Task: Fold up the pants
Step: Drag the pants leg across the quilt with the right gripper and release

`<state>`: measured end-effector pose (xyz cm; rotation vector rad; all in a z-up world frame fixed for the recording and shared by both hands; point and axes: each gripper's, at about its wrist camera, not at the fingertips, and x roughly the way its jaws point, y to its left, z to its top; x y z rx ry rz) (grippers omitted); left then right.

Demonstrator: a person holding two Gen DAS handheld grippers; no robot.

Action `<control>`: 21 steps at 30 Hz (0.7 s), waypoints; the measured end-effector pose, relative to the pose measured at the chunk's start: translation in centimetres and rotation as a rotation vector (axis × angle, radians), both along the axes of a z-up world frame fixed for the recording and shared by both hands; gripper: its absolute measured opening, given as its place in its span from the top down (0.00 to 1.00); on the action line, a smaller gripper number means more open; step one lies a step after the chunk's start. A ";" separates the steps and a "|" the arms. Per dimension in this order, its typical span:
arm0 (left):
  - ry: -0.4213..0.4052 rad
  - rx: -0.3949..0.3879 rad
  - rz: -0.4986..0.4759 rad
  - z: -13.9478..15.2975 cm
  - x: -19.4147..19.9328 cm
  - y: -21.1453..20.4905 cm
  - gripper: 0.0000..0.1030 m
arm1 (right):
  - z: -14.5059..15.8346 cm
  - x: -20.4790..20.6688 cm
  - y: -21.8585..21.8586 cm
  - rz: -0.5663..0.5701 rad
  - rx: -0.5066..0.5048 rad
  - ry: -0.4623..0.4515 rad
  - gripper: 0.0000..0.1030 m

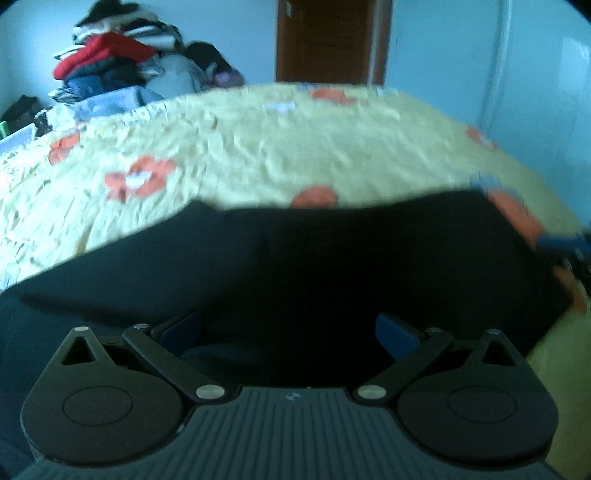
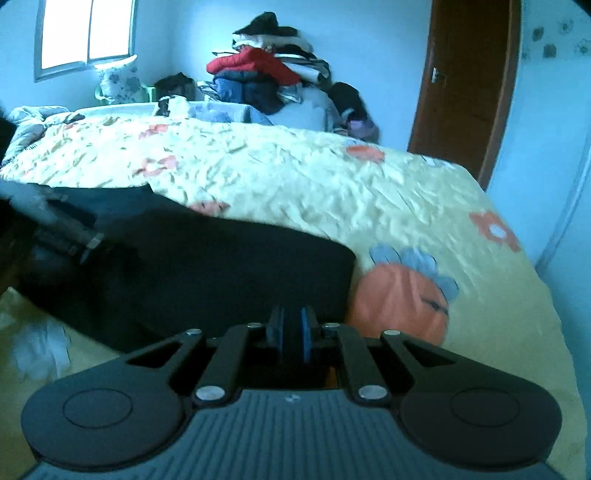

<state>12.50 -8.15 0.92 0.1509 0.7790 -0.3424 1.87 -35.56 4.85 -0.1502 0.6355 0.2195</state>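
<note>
- Pants (image 1: pixel 314 266), dark and spread flat, lie on the near part of the bed, on a yellow bedspread (image 1: pixel 295 147) printed with orange flowers; their far edge runs straight across the left wrist view.
- Left hand-held gripper (image 1: pixel 288 332) sits low over the dark cloth with its blue-padded fingers (image 1: pixel 395 334) spread wide, and nothing shows pinched between them.
- Right hand-held gripper (image 2: pixel 291 328) has its fingers drawn narrow, nearly touching, at the near right corner of the pants (image 2: pixel 221 273); whether cloth is caught between the pads cannot be told.
- From the right wrist, the left hand-held gripper (image 2: pixel 70 229) shows blurred at the far left, over the pants.
- Beyond the bed a pile of clothes (image 2: pixel 266 74) stands against the wall, with a brown door (image 2: pixel 469 81) to its right and a window (image 2: pixel 85 33) to its left.
</note>
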 end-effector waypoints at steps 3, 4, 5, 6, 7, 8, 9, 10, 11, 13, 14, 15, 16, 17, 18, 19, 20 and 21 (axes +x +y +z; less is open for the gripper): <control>-0.048 0.039 -0.027 0.4 -2.0 1.2 0.00 | -1.4 1.3 1.6 0.043 -0.121 0.067 0.90; -0.070 0.049 -0.020 0.7 -2.7 1.9 0.00 | -1.2 1.2 2.4 0.036 -0.164 0.060 0.89; -0.098 0.053 -0.004 1.0 -3.4 2.7 0.00 | -0.5 1.1 3.1 0.038 -0.190 0.044 0.89; -0.123 0.061 0.021 1.3 -4.1 3.8 0.00 | 0.3 0.9 3.8 0.057 -0.194 0.003 0.89; -0.142 0.073 0.057 1.5 -4.6 4.9 0.00 | 1.2 0.7 4.5 0.081 -0.174 -0.028 0.89; -0.157 0.084 0.091 1.6 -4.8 5.9 0.00 | 2.0 0.8 5.4 0.109 -0.143 -0.045 0.89; -0.168 0.094 0.126 1.7 -5.0 6.9 0.00 | 2.6 1.0 6.5 0.152 -0.113 -0.055 0.89; -0.168 0.103 0.163 1.7 -5.1 8.3 0.00 | 2.9 1.4 8.0 0.204 -0.091 -0.061 0.89; -0.161 0.107 0.199 1.7 -5.2 9.7 0.00 | 2.8 1.9 9.4 0.243 -0.089 -0.056 0.89; -0.142 0.102 0.271 1.6 -5.4 12.5 0.00 | 1.9 2.8 12.4 0.305 -0.123 -0.036 0.89; -0.127 0.093 0.298 1.5 -5.6 14.0 0.00 | 1.1 3.3 13.8 0.337 -0.135 -0.017 0.89; -0.105 0.086 0.315 1.3 -5.9 15.4 0.00 | 0.1 3.8 15.0 0.360 -0.139 0.013 0.89; -0.088 0.081 0.328 1.1 -6.2 16.6 0.00 | -0.7 4.2 15.9 0.373 -0.145 0.041 0.89; -0.079 0.076 0.335 1.0 -6.6 17.5 0.00 | -1.5 4.0 16.7 0.373 -0.171 0.043 0.90; -0.074 0.068 0.336 0.9 -7.2 18.5 0.00 | -1.6 3.3 17.1 0.377 -0.202 0.017 0.90; -0.077 0.057 0.334 0.9 -7.7 19.2 0.00 | -1.2 2.4 17.6 0.386 -0.234 0.021 0.89; -0.081 0.046 0.339 1.1 -8.2 20.0 0.00 | -0.8 2.3 17.6 0.386 -0.237 0.032 0.89; -0.083 0.045 0.357 1.2 -8.6 20.6 0.00 | -0.3 2.2 17.5 0.380 -0.223 0.037 0.89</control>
